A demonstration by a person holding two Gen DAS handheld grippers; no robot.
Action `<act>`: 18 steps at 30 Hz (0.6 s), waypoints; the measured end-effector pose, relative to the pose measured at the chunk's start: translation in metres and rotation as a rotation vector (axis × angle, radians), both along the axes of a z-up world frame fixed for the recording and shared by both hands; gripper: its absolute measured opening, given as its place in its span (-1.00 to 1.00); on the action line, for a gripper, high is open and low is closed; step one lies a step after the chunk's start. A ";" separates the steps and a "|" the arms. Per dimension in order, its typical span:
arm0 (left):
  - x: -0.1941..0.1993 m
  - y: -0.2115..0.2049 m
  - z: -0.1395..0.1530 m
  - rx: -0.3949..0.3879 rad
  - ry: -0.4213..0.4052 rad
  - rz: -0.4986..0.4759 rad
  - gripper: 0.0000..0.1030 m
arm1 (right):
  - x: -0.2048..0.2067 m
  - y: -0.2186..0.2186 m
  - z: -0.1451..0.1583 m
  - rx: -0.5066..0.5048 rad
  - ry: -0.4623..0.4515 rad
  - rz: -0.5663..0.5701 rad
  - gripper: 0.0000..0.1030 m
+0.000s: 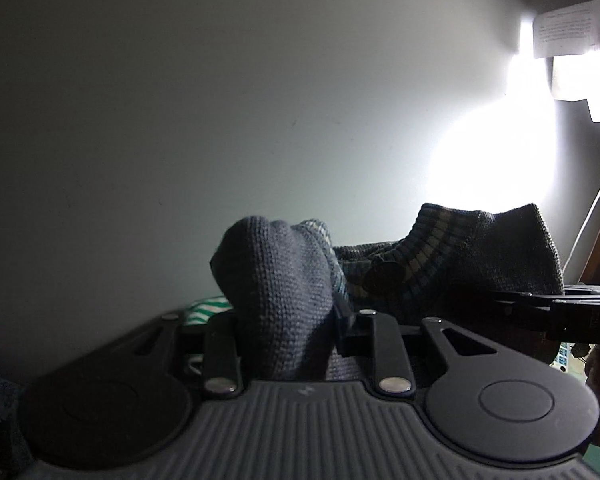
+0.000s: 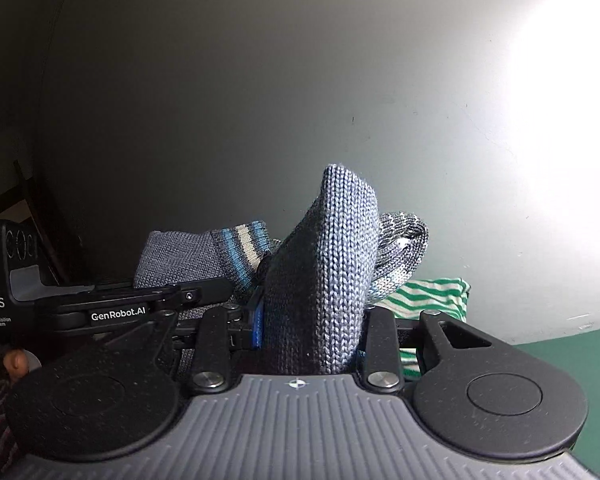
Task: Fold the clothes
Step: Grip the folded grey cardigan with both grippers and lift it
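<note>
A blue-grey knitted sweater [image 1: 276, 280] is held up in front of a pale wall. My left gripper [image 1: 288, 312] is shut on a bunched fold of it that stands up between the fingers. Its striped ribbed collar [image 1: 428, 256] stretches to the right, where my right gripper [image 1: 512, 300] comes in from the edge. In the right wrist view, my right gripper [image 2: 314, 316] is shut on another thick fold of the sweater [image 2: 328, 264]. The collar [image 2: 242, 248] and my left gripper [image 2: 196, 294] lie to its left.
A green-and-white striped cloth [image 2: 428, 296] lies below and behind the sweater, also visible as a striped cloth [image 1: 206, 308]. A green surface [image 2: 560, 344] shows at lower right. Bright glare [image 1: 500, 152] floods the wall. A person's fingertip [image 2: 16, 362] shows at left.
</note>
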State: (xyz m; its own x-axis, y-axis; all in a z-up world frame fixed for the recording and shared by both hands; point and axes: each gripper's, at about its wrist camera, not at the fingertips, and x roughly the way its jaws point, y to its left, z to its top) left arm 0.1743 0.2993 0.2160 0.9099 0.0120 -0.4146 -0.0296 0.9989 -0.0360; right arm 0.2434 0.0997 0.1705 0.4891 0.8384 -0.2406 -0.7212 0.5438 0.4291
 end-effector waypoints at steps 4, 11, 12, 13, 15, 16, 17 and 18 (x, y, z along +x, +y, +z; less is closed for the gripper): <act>0.026 0.017 0.000 0.005 0.000 0.009 -0.52 | 0.022 0.021 -0.001 0.005 -0.009 -0.011 -0.34; 0.074 0.041 -0.011 -0.014 0.017 0.025 -0.54 | 0.061 0.048 -0.019 0.045 0.032 -0.051 -0.34; 0.082 0.044 -0.014 -0.016 0.023 0.028 -0.56 | 0.066 0.051 -0.023 0.049 0.039 -0.057 -0.34; 0.089 0.047 -0.017 -0.018 0.029 0.031 -0.57 | 0.072 0.055 -0.028 0.054 0.047 -0.063 -0.34; 0.103 0.053 -0.023 -0.026 0.045 0.035 -0.57 | 0.078 0.060 -0.037 0.066 0.061 -0.074 -0.34; 0.110 0.056 -0.026 -0.034 0.055 0.036 -0.57 | 0.082 0.063 -0.042 0.070 0.068 -0.080 -0.34; 0.117 0.059 -0.029 -0.041 0.064 0.038 -0.58 | 0.086 0.066 -0.047 0.074 0.074 -0.086 -0.34; 0.123 0.061 -0.032 -0.044 0.070 0.042 -0.58 | 0.091 0.069 -0.051 0.077 0.081 -0.092 -0.34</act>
